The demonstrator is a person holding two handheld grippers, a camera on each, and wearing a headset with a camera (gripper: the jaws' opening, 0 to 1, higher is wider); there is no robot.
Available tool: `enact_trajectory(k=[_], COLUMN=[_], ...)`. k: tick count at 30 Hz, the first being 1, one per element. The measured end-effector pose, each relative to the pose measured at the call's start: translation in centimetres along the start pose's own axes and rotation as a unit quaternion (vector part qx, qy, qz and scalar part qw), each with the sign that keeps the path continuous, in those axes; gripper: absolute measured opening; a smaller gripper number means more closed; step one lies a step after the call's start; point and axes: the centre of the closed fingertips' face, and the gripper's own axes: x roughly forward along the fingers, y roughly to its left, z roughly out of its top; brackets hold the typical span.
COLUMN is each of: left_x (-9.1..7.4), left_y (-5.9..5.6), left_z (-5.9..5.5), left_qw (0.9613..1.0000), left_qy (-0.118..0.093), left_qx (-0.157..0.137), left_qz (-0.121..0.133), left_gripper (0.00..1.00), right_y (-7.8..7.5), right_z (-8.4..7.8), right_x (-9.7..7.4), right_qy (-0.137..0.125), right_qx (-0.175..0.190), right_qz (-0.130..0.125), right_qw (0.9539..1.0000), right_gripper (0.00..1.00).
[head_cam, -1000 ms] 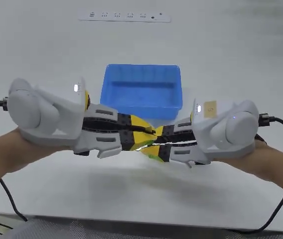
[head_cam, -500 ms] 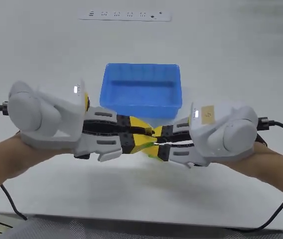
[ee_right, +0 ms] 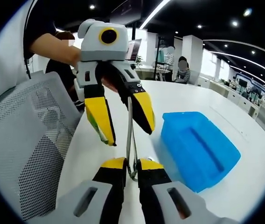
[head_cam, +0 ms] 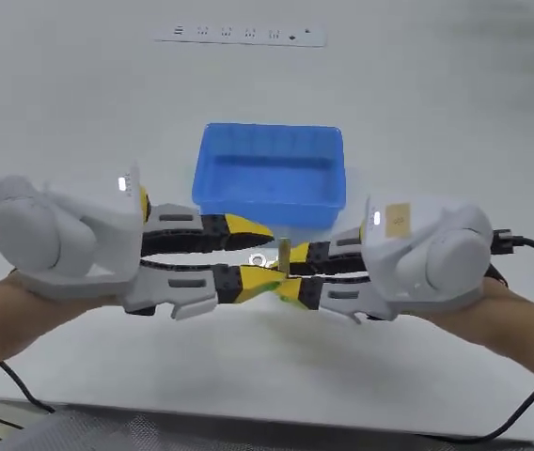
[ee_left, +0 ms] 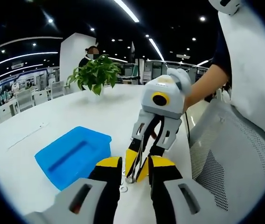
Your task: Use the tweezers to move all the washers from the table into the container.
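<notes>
Open table (head_cam: 436, 103) around the container (head_cam: 269, 167); left gripper (head_cam: 276, 254) and right gripper (head_cam: 293, 270) tip-to-tip just before it.

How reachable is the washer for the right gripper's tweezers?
Probably yes: the right gripper's tweezers point close to the washer on the table; the left gripper's open fingers flank it without covering it.

The container (head_cam: 269, 178) just beyond the left claw (head_cam: 267, 254) is blue plastic, smooth with a soft sheen. The counter (head_cam: 417, 113) beneath both claws is white, smooth and matt. The tweezers (ee_right: 130, 135) pinched in the right claw (ee_right: 131, 168) are thin bright metal. The washer (head_cam: 258, 261) by the left claw's tips looks like shiny metal, though it is small. The claw shells are matt pale plastic.
</notes>
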Motion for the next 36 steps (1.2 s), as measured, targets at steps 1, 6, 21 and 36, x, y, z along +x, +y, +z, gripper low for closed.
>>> enact_trajectory(k=[1, 6, 21, 36], left_x=[-0.3, -1.9, -4.5, -5.6], left_y=[0.2, 0.3, 0.0, 0.8], left_z=[-0.1, -0.2, -1.2, -2.3], left_qw=[1.0, 0.9995, 0.9971, 0.9919], left_qy=[-0.001, -0.017, -0.028, -0.039], left_qx=[-0.001, -0.017, -0.051, -0.085], left_qz=[0.006, 0.023, 0.05, 0.085], left_gripper=[0.28, 0.3, 0.54, 0.61], right_y=[0.0, -0.3, -3.5, -9.5], right_z=[0.3, 1.7, 7.4, 8.4], right_x=[-0.1, -0.6, -2.9, -0.1], right_qy=[-0.002, -0.008, -0.044, -0.024], right_qx=[0.0, -0.007, 0.0, -0.026], right_qz=[0.0, 0.0, -0.01, -0.021], right_qw=[1.0, 0.9999, 0.999, 0.9992], right_gripper=[0.1, 0.1, 0.1, 0.09])
